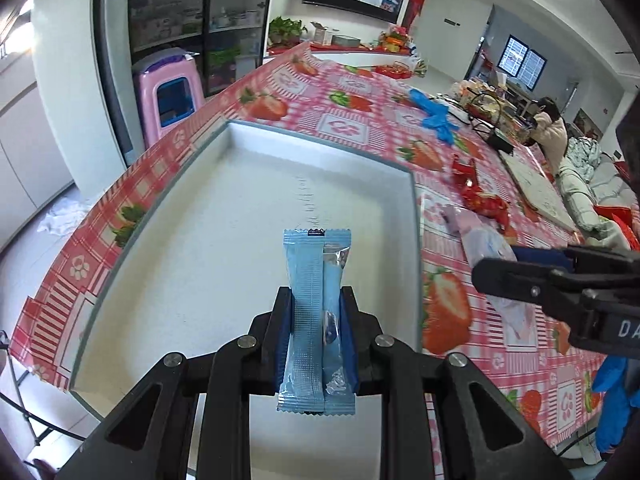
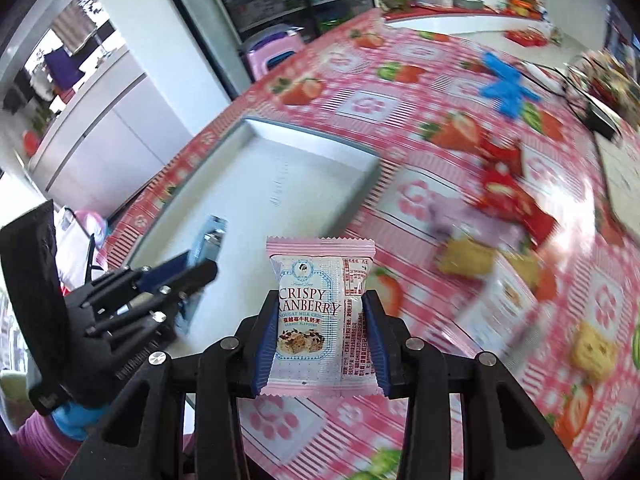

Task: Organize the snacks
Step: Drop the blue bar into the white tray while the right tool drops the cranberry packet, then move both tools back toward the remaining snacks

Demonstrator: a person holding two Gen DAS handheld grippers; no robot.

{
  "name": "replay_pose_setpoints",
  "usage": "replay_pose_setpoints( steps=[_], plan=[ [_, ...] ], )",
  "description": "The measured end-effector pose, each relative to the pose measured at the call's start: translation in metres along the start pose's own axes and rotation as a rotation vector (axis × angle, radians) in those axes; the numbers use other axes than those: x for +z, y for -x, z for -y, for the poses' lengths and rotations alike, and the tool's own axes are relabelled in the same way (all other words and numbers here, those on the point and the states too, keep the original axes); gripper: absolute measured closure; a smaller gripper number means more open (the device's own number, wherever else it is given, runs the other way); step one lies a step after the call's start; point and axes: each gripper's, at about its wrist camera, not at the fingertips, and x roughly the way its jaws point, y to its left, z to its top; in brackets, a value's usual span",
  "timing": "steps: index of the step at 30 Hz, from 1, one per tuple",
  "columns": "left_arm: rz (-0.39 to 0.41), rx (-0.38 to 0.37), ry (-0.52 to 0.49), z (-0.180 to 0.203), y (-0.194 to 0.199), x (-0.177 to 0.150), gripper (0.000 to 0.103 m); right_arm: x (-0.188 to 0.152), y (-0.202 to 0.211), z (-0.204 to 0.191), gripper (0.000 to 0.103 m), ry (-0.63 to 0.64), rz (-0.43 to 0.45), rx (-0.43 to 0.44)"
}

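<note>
Left gripper point(image 1: 316, 312) clamped on blue snack packet point(image 1: 312, 300) above white tray point(image 1: 224, 208), right gripper point(image 2: 320, 316) clamped on pink cranberry nougat packet point(image 2: 320, 312), strawberry tablecloth point(image 2: 400, 80) beneath

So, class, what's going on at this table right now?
A person is sorting snacks with two handheld grippers. The left gripper grips a blue snack packet above the empty white tray. The right gripper grips a pink cranberry nougat packet beside the tray. More snacks lie on the strawberry tablecloth.
</note>
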Motion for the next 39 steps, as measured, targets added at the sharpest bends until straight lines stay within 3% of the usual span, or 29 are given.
replay_pose_setpoints(
  steps=[8, 13, 15, 17, 18, 19, 21, 25, 31, 35, 39],
  plan=[
    [-0.042, 0.019, 0.070, -0.039, -0.024, -0.002, 0.078, 0.039, -0.041, -0.049, 0.061, 0.075, -0.031, 0.021],
    [-0.049, 0.039, 0.058, -0.039, -0.032, -0.003, 0.075, 0.052, -0.058, -0.059, 0.061, 0.078, -0.042, 0.018],
    [-0.048, 0.063, 0.055, -0.037, -0.032, -0.001, 0.054, 0.055, -0.061, -0.059, 0.058, 0.070, -0.047, 0.009],
    [-0.025, 0.081, 0.067, -0.035, -0.026, -0.001, 0.035, 0.056, -0.064, -0.055, 0.041, 0.057, -0.057, -0.004],
    [-0.007, 0.077, 0.070, -0.034, -0.020, -0.002, 0.030, 0.056, -0.062, -0.052, 0.016, 0.049, -0.053, -0.017],
    [0.003, 0.070, 0.069, -0.033, -0.016, -0.001, 0.029, 0.054, -0.057, -0.047, 0.000, 0.046, -0.034, -0.041],
    [0.017, 0.059, 0.055, -0.027, -0.008, -0.001, 0.025, 0.049, -0.043, -0.038, 0.000, 0.040, 0.007, -0.088],
    [0.038, 0.031, -0.034, 0.011, 0.004, 0.002, 0.024, 0.023, -0.019, 0.010, 0.000, -0.013, 0.010, -0.177],
    [-0.001, -0.062, -0.205, 0.099, 0.001, -0.001, 0.021, -0.032, 0.020, 0.120, 0.000, -0.256, -0.006, -0.271],
    [-0.050, -0.075, -0.313, 0.158, -0.021, -0.007, 0.021, -0.067, 0.044, 0.188, 0.000, -0.427, 0.003, -0.326],
    [-0.115, -0.085, -0.330, 0.191, -0.052, -0.004, 0.021, -0.094, 0.058, 0.240, 0.000, -0.608, 0.023, -0.325]
  ],
)
